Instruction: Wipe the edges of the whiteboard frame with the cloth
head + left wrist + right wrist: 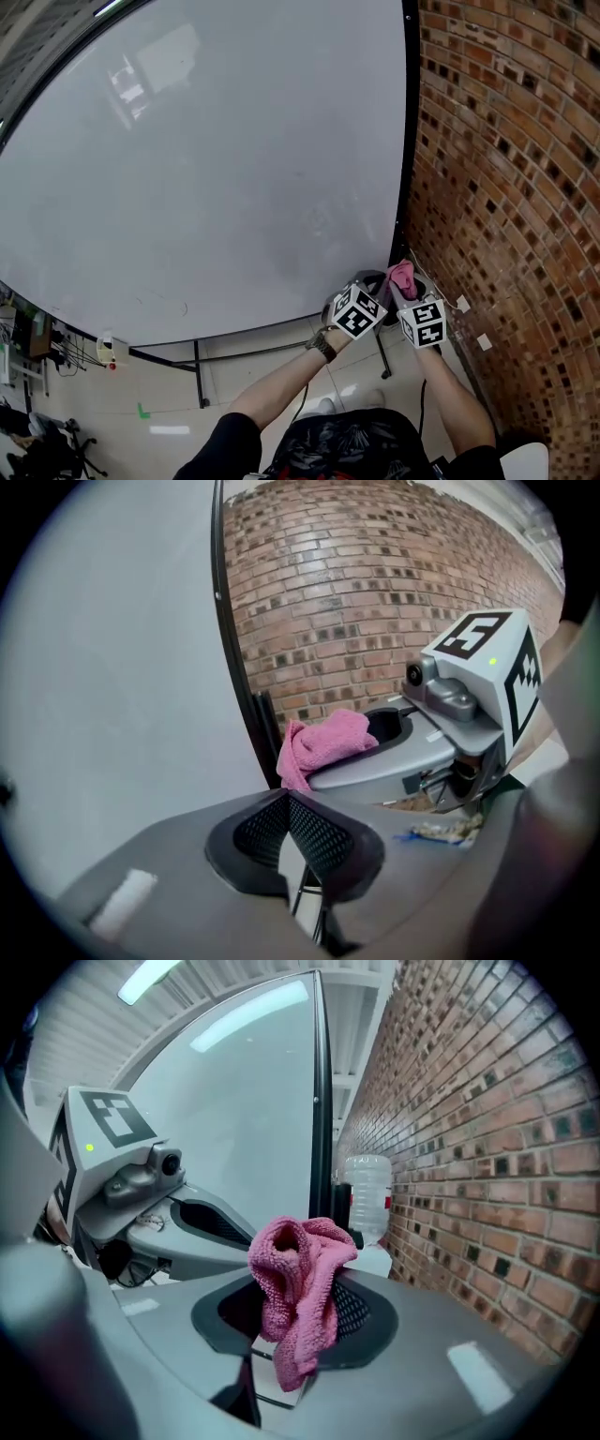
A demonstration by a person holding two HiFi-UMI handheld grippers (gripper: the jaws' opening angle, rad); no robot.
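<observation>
The whiteboard (206, 159) fills most of the head view, with its black frame edge (405, 141) running down the right side beside a brick wall. My right gripper (403, 283) is shut on a crumpled pink cloth (402, 276), right at the frame's lower right corner. In the right gripper view the cloth (298, 1288) bulges out from between the jaws of that gripper (302, 1314), with the frame (321, 1101) straight ahead. My left gripper (371, 281) sits just to the left. Its jaws (289, 803) are shut, the pad tips touching with nothing between them. The left gripper view also shows the cloth (323, 745) and the frame (230, 639).
The brick wall (506, 169) stands close to the right of the board. A large water bottle (366, 1194) stands on the floor by the wall. The board's black stand legs (197, 370) run below it. Cluttered gear (37, 347) lies at the lower left.
</observation>
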